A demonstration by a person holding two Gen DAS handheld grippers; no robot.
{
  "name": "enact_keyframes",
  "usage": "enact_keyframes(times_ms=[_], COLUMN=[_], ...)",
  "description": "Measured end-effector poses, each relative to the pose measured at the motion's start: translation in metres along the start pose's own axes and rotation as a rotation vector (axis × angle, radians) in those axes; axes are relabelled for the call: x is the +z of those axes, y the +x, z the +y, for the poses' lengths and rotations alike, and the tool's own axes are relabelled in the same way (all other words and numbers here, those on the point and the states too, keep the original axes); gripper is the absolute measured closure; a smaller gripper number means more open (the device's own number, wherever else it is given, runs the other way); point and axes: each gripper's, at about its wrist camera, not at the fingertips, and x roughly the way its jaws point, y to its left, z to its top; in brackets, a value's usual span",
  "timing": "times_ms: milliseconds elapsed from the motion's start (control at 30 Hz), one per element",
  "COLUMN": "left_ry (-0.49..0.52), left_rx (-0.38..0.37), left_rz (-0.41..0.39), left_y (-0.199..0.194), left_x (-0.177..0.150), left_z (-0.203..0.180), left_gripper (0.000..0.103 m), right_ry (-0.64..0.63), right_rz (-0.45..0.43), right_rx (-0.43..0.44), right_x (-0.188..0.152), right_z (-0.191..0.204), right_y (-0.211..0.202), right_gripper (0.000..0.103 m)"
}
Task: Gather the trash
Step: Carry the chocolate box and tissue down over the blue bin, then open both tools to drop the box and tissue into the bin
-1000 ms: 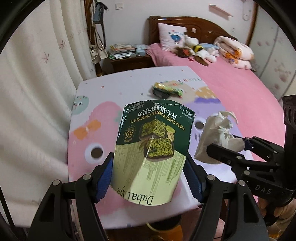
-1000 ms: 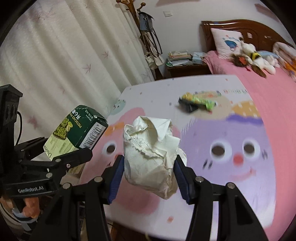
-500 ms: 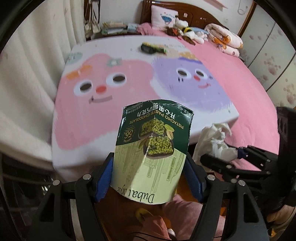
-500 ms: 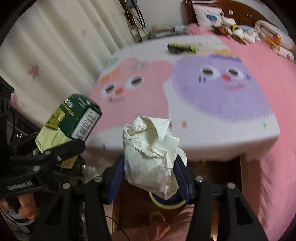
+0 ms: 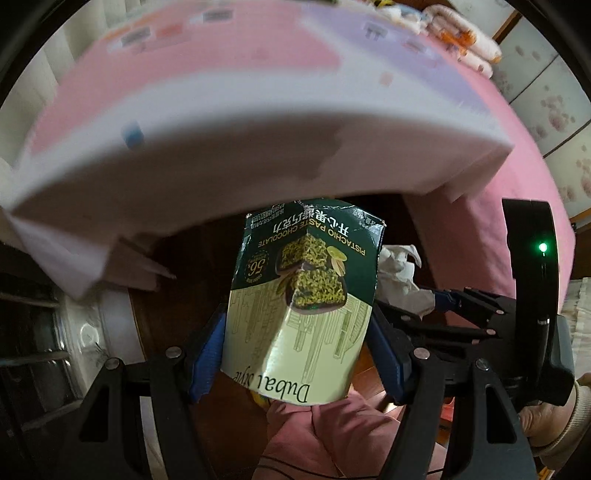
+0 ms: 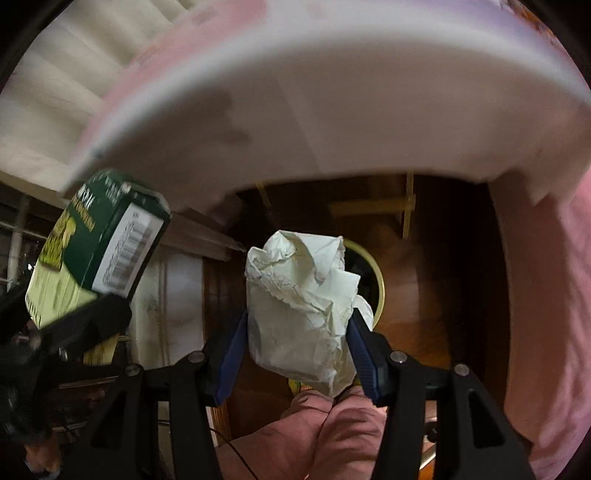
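My left tongs (image 5: 297, 339) pinch the green chocolate box (image 5: 301, 299); my right tongs (image 6: 297, 332) pinch the crumpled paper (image 6: 304, 310). Both hang below the table's (image 5: 258, 147) near edge, over a yellow-rimmed bin (image 6: 376, 280) on the floor.

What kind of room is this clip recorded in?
Probably a bedroom: folded quilts lie on a pink bedspread behind the cloth-covered table, and pale curtains hang at the left.
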Motion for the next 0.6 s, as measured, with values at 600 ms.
enact_keyframes(times_ms=[600], left_ry=[-0.016], left_rx=[0.051], left_rz=[0.127], left_y=[0.174], left_x=[-0.006], left_z=[0.018], left_gripper=[0.03], right_ry=[0.042], right_rz=[0.081], right_rx=[-0.028], right_x=[0.0], right_z=[-0.053], right_y=[0.143], right_gripper=[0.048])
